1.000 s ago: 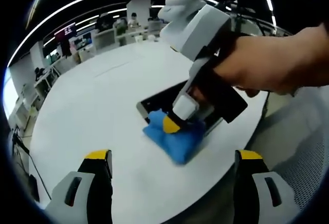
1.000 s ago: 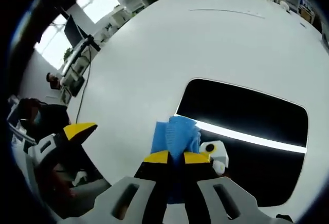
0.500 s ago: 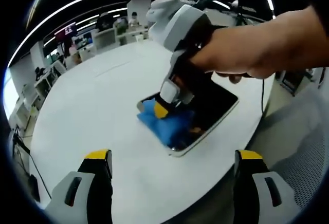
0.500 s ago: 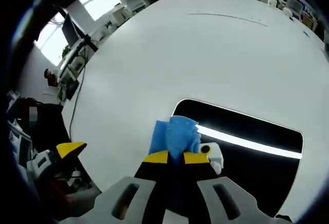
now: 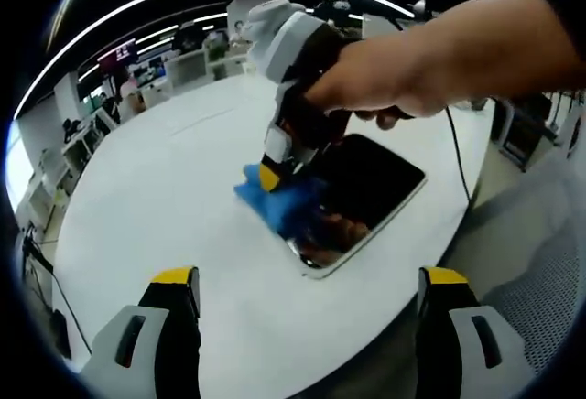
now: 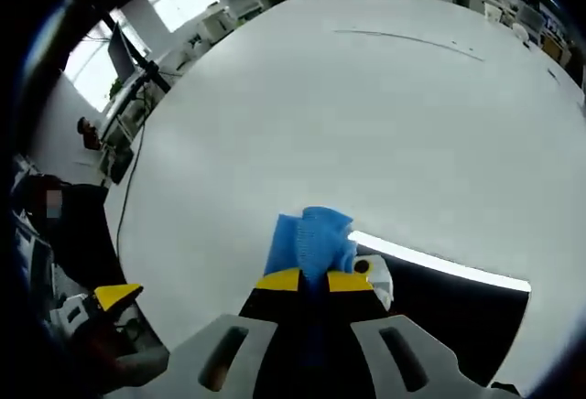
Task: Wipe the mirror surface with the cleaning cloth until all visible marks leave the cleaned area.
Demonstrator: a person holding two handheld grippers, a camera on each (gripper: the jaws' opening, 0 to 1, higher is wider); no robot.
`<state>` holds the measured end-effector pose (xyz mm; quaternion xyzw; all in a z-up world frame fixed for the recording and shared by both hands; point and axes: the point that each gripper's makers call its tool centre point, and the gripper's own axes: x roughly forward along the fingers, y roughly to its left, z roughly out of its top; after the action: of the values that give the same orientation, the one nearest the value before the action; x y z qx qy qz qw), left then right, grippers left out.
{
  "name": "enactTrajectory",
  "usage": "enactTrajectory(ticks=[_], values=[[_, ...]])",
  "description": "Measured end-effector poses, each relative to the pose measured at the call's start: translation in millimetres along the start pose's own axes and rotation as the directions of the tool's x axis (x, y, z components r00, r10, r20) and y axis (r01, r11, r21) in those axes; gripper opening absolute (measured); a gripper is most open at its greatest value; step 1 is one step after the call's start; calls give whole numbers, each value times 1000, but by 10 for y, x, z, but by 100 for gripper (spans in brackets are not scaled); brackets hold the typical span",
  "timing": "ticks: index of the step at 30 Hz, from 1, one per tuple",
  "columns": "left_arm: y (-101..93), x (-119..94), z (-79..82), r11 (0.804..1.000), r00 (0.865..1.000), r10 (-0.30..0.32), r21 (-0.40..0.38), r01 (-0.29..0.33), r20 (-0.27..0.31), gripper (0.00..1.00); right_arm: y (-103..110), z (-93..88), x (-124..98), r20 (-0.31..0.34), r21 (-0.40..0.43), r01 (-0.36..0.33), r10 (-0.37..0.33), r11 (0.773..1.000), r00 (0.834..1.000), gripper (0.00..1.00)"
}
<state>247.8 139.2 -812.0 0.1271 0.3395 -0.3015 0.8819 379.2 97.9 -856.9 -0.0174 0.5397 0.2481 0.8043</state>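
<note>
A dark rectangular mirror [image 5: 362, 193] lies flat on the white round table [image 5: 165, 188], near its right edge. My right gripper [image 6: 313, 280] is shut on a blue cleaning cloth [image 6: 311, 239] and presses it on the mirror's [image 6: 449, 312] far left corner. In the left gripper view, a hand holds that right gripper [image 5: 268, 177] over the cloth [image 5: 279, 202]. My left gripper [image 5: 311, 285] hangs open above the table's near edge, its jaws wide apart with nothing between them. The mirror reflects a ceiling light strip and the hand.
An office with desks, monitors and people lies beyond the table's far edge [image 6: 385, 1]. A thin seam [image 6: 403, 40] crosses the tabletop. A cable [image 5: 458, 156] runs off the table's right side. My left gripper's yellow tip [image 6: 114, 294] sits at the lower left.
The right gripper has dragged the cloth from the mirror's near end to its far left corner. The left gripper has stayed still and open.
</note>
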Motion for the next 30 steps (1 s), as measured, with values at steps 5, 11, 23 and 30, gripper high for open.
enactTrajectory(ticks=[5, 11, 23, 30], values=[[17, 1, 3, 1000, 1000, 4, -5, -4, 2, 99, -39, 99, 30, 8, -3, 5, -5, 1000, 1000, 3], [64, 11, 11, 1000, 1000, 17, -16, -17, 7, 99, -68, 160, 55, 4, -19, 4, -4, 1000, 1000, 2], [63, 44, -13, 1000, 1000, 10, -21, -10, -7, 99, -74, 194, 35, 8, -16, -9, 9, 1000, 1000, 2], [84, 39, -5, 999, 1000, 18, -29, -18, -2, 99, -90, 203, 58, 10, -28, -18, 18, 999, 1000, 3]])
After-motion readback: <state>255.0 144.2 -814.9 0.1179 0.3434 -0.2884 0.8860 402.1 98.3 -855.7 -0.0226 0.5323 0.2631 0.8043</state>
